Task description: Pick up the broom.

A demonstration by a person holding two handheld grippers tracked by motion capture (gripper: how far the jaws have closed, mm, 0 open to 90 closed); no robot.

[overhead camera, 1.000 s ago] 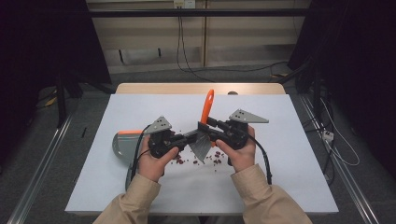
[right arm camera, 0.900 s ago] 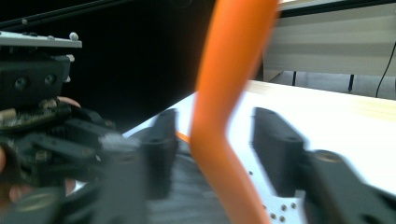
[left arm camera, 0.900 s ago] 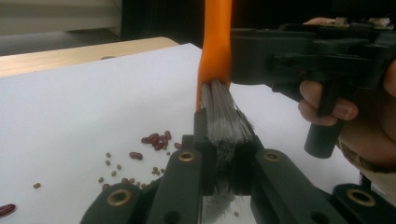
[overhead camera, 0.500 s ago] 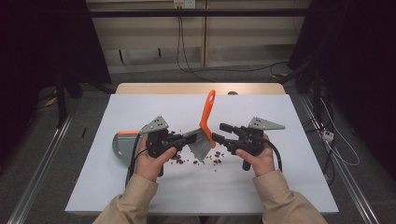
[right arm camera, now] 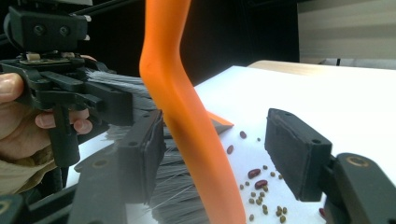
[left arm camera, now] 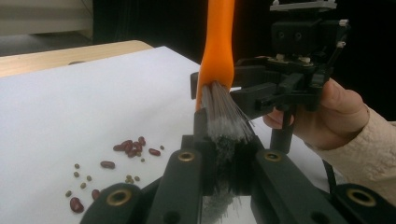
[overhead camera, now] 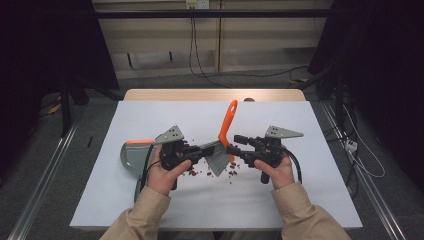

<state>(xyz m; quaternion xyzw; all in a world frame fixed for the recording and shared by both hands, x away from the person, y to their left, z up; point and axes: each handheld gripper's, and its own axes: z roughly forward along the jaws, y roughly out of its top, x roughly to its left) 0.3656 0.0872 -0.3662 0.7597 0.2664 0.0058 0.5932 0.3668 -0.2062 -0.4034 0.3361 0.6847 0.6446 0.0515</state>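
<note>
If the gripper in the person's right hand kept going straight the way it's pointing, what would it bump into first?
Most likely the brush's orange handle: it already stands between the open jaws of the right gripper. Just past it are the grey bristles and the left gripper clamped on them. Exact depth is hard to judge.

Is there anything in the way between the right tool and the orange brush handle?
Nothing visible blocks it. The orange handle already stands between the right tool's open jaws, which have just been closing in a little; one pad sits beside it, the other apart. The left tool is shut on the brush's grey bristles.
</note>
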